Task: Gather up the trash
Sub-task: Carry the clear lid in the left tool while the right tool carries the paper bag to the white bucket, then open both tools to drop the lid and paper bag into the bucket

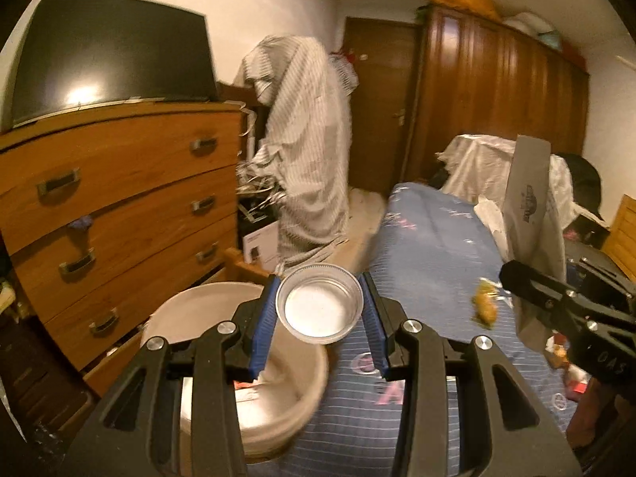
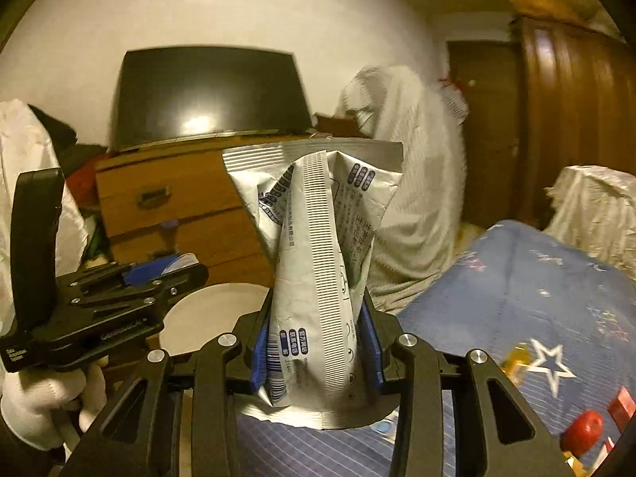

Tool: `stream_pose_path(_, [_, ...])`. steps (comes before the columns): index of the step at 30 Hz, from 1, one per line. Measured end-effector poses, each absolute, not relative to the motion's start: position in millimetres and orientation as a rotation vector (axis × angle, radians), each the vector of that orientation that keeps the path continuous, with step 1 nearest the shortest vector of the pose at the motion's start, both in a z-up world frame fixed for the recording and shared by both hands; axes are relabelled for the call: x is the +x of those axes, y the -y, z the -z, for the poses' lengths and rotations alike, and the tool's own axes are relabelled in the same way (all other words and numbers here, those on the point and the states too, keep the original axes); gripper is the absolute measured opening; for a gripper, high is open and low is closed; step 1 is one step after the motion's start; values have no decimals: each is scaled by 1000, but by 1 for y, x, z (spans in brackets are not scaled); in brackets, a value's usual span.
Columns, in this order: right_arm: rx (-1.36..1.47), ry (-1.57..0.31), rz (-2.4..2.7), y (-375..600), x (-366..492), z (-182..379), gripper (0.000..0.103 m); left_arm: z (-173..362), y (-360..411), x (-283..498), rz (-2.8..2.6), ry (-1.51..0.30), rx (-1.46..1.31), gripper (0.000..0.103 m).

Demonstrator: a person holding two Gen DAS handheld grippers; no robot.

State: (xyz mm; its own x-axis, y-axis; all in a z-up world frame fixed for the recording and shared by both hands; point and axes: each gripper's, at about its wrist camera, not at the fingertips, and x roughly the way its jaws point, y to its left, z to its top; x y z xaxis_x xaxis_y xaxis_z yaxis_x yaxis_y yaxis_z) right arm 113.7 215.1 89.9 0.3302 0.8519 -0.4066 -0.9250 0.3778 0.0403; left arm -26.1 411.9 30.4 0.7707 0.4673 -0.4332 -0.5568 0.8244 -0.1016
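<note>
Left gripper (image 1: 320, 310) gripping lid (image 1: 320, 304); barcode (image 2: 278, 373) right-view only.

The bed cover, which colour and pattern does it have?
The bed cover is blue with thin stripes and white stars, clearest in the right wrist view.
</note>
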Motion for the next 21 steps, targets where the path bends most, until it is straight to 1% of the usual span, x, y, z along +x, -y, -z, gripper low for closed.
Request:
stream_pose_path(10, [-287, -602, -1298, -346, 127, -74, 40, -13, -491, -41, -654, -477, -302, 39])
stream_pose_path(15, [-366, -768, -1340, -408, 126, -43, 40, -2, -520, -40, -677, -520, -337, 39])
stream_pose_path(21, [-474, -895, -1330, -446, 125, -10, 40, 20, -549, -35, -670, -617, -373, 39])
